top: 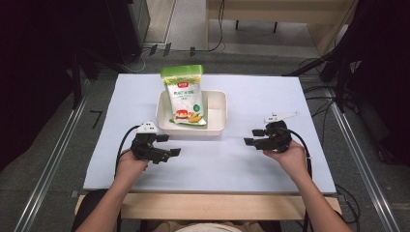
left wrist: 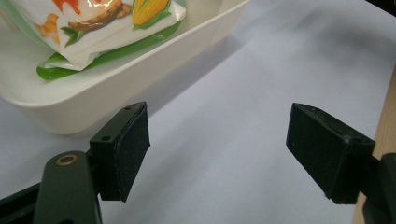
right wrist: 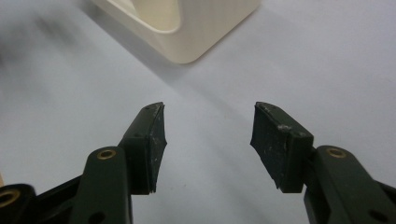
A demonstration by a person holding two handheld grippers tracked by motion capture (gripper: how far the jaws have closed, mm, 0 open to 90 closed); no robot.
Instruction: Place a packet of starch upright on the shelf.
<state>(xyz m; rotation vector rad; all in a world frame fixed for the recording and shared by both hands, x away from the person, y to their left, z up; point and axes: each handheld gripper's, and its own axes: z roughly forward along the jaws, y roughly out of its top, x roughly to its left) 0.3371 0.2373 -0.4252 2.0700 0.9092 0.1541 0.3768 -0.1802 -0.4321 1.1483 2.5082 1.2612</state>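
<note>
A white and green food pouch (top: 185, 95) with a corn picture lies in a shallow cream tray (top: 216, 110) at the table's middle, its top sticking out over the far rim. In the left gripper view the pouch (left wrist: 100, 25) rests in the tray (left wrist: 116, 79) just beyond the jaws. My left gripper (top: 168, 145) hovers open near the tray's front left corner, nothing between its pads. My right gripper (top: 253, 137) is open too, to the right of the tray, with empty jaws. The tray's corner (right wrist: 187, 32) shows ahead in the right gripper view.
A pale sheet (top: 251, 96) covers the table. A wooden edge (top: 208, 203) runs along the near side. Metal rails (top: 53, 154) flank the table on the floor, and cables (top: 319, 96) lie at the right.
</note>
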